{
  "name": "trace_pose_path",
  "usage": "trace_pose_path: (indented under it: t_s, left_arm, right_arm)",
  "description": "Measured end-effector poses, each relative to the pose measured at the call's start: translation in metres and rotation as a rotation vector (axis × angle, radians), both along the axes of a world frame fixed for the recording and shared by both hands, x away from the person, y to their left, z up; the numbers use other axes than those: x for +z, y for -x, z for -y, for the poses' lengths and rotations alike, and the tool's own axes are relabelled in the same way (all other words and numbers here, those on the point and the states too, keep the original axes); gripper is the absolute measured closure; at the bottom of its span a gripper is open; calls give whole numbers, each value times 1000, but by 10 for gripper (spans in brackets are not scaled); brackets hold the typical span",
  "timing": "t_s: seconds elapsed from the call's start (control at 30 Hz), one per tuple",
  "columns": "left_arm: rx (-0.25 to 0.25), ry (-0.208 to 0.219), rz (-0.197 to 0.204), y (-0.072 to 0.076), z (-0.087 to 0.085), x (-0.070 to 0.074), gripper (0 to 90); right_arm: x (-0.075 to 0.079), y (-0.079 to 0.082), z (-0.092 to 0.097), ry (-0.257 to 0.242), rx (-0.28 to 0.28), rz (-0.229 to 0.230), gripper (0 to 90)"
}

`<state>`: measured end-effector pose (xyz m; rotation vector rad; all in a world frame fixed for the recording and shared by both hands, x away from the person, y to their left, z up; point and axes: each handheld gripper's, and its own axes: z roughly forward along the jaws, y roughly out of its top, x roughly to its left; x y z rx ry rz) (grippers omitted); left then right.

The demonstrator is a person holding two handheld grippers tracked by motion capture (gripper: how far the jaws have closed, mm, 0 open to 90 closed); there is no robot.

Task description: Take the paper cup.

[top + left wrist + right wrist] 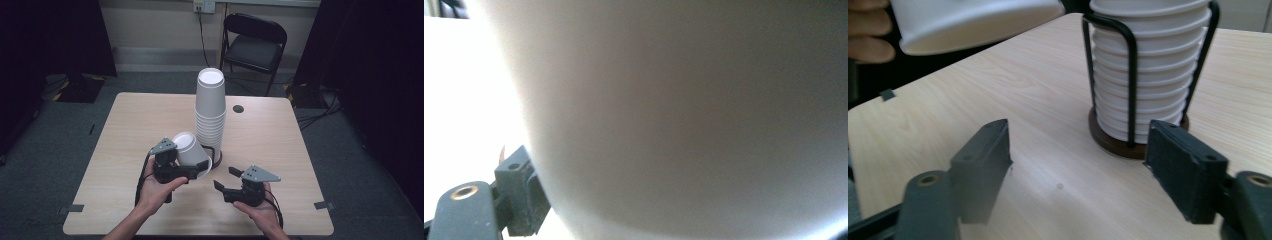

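Observation:
A single white paper cup is tilted above the table, its bottom up and to the left, and my left gripper is shut on its wall near the rim. In the left gripper view the cup's wall looms close, with one jaw pad pressed against it. A tall stack of white cups stands upside down in a black wire holder on a dark round base. My right gripper is open to the right of the held cup, its jaws bare and pointing at the holder.
The light wooden table has a small round hole behind the stack. A black folding chair stands beyond the far edge. Dark curtains hang at both sides of the room.

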<state>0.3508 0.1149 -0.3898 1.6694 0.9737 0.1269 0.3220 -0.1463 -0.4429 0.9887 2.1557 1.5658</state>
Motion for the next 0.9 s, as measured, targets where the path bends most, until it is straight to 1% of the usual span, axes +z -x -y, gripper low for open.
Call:
trace_pose_path:
  t_s: [0.07,0.1,0.13,0.17,0.2,0.23,0.27,0.3,0.33,0.37,0.4,0.47,0.53,0.6,0.63,0.7,0.8,0.9]
  left_arm:
    - [-9,1,-15,1,1,-3,126]
    - [-14,1,-21,1,1,-4,126]
    - [-13,9,-35,1,1,-6,126]
    - [-17,21,-54,0,1,-8,126]
    - [-23,43,-84,0,1,-11,127]
    - [-19,60,-105,-1,1,-15,127]
    - [-9,55,-112,-1,1,-18,128]
    - [-11,48,-123,-1,2,-21,128]
    - [-21,55,-141,-2,3,-24,128]
    - [-26,64,-160,-3,3,-26,128]
    - [-31,76,-177,-3,4,-28,128]
    - [-36,75,-189,-3,6,-29,128]
    - [-43,92,-209,-3,6,-30,128]
    - [-45,96,-224,-3,6,-30,128]
    - [-48,100,-235,-3,6,-31,128]
    - [-53,124,-269,-4,6,-32,129]
    - [-63,140,-282,-4,7,-34,131]
    - [-67,140,-296,-4,8,-36,131]
  right_arm:
    - [1,1,0,-5,-4,-2,238]
    - [0,1,0,-9,-1,2,219]
    - [0,3,0,-5,-18,10,212]
    - [-1,3,-1,-2,-19,18,224]
    - [-1,3,-1,-6,-4,14,233]
    - [-2,3,-2,-6,0,14,241]
    - [-3,4,-2,-3,5,16,253]
    - [-3,5,-3,-3,14,20,269]
    - [-4,6,-5,1,16,35,272]
    - [-5,7,-6,9,15,54,287]
    - [-5,7,-8,11,25,63,312]
    - [-7,8,-10,24,37,91,351]
    - [-9,9,-12,35,47,117,356]
    - [-10,11,-13,44,57,139,369]
    - [-10,12,-14,41,60,150,371]
    - [-9,13,-14,38,58,168,392]
    - [-8,14,-14,33,58,185,426]
    - [-8,15,-15,29,64,195,455]
